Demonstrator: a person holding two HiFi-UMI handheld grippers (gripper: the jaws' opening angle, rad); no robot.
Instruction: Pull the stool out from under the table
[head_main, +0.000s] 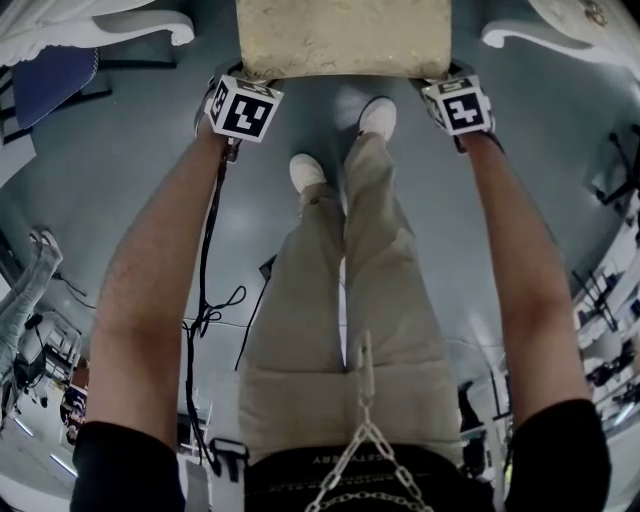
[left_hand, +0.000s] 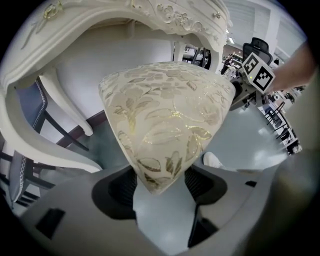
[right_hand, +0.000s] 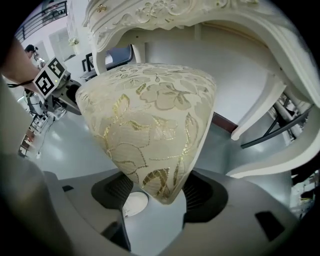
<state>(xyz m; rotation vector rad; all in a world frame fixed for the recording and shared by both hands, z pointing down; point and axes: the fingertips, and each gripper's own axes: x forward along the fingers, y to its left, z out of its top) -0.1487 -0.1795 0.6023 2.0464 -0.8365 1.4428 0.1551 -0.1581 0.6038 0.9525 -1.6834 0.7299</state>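
The stool (head_main: 343, 38) has a cream cushion with gold leaf embroidery and stands at the top of the head view, between the white table's carved legs (head_main: 140, 25). My left gripper (head_main: 240, 100) is shut on the cushion's near left corner (left_hand: 159, 180), which sits pinched between the jaws. My right gripper (head_main: 457, 100) is shut on the near right corner (right_hand: 162, 192) in the same way. In both gripper views the ornate table apron (left_hand: 165, 12) arches over the far part of the stool (right_hand: 150, 115). The stool's legs are hidden.
The person's legs and white shoes (head_main: 378, 118) stand just in front of the stool on the grey floor. A blue chair (head_main: 50, 80) is at the left of the table. A black cable (head_main: 208, 290) hangs from the left gripper. Office chairs (left_hand: 257, 47) stand behind.
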